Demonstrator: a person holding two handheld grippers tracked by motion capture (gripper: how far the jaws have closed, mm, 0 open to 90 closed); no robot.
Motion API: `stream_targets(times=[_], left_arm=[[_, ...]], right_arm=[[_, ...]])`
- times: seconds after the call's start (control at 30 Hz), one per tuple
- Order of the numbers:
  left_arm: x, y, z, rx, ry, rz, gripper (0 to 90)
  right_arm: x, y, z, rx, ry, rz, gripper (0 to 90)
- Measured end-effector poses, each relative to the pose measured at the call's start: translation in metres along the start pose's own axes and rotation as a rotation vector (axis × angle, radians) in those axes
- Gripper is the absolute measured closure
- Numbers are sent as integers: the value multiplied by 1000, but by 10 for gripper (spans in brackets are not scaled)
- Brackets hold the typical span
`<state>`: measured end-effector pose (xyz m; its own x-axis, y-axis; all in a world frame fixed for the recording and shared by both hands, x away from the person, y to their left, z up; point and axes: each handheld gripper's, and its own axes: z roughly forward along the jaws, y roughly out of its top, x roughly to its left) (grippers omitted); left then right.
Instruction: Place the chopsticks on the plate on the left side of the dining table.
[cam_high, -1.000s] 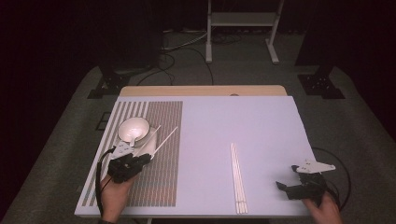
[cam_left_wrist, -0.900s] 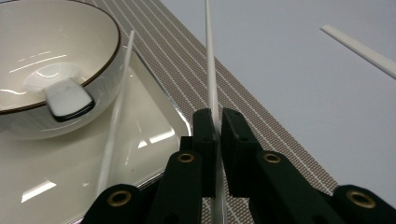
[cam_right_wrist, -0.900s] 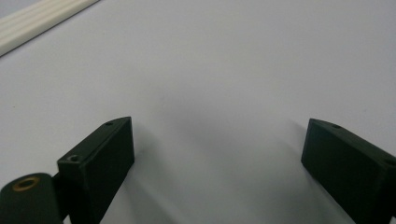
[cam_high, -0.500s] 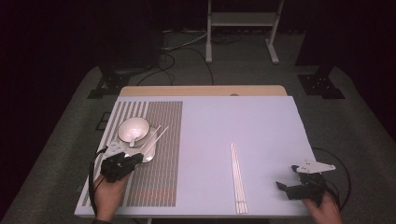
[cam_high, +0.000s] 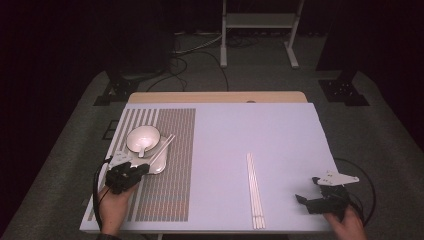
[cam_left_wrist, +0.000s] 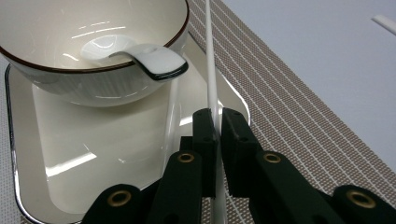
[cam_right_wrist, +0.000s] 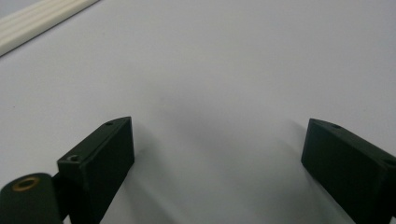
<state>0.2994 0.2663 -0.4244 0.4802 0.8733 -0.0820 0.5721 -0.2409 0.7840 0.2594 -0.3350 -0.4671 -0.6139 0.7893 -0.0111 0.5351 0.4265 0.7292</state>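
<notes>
Chopstick: one white chopstick (cam_left_wrist: 209, 70) is pinched between the jaws of the left gripper (cam_left_wrist: 215, 122); it runs away from the jaws along the right rim of the tray, just beside the bowl. In the high view the chopstick (cam_high: 161, 150) lies slanted over the tray's right edge.
Tray: a pale, glossy, rounded tray (cam_left_wrist: 93, 154) sits on the striped woven mat (cam_left_wrist: 299, 126) near the worktop's left edge; in the high view the tray (cam_high: 159, 167) carries the bowl on its far part.
Bowl: white with a dark rim (cam_left_wrist: 46, 77), standing upright on the tray; inside it rests a white spoon (cam_left_wrist: 140, 53), handle lying over the near rim. Bowl seen from above (cam_high: 135, 135).
Left gripper: (cam_high: 131, 172) jaws clenched on the chopstick's near end, low over the tray's near right corner; the left hand (cam_high: 116, 205) comes in from the worktop's near left corner.
Right gripper: (cam_high: 306, 200) jaws spread wide with bare worktop between them, holding nothing; resting near the worktop's near right corner, right hand (cam_high: 345, 225) behind it.
Remaining chopsticks: a white bundle (cam_high: 254, 190) lies straight on the worktop (cam_high: 250, 130), right of centre toward the near edge, well apart from the tray.
</notes>
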Motion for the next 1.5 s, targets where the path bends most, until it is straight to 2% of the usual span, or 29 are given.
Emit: stream_targets(times=[0.67,1.5], left_arm=[[6,0,10,33,33,3,847],[9,0,16,39,37,4,841]], right_arm=[[0,0,0,0,0,0,80],[0,0,0,-1,0,-1,79]])
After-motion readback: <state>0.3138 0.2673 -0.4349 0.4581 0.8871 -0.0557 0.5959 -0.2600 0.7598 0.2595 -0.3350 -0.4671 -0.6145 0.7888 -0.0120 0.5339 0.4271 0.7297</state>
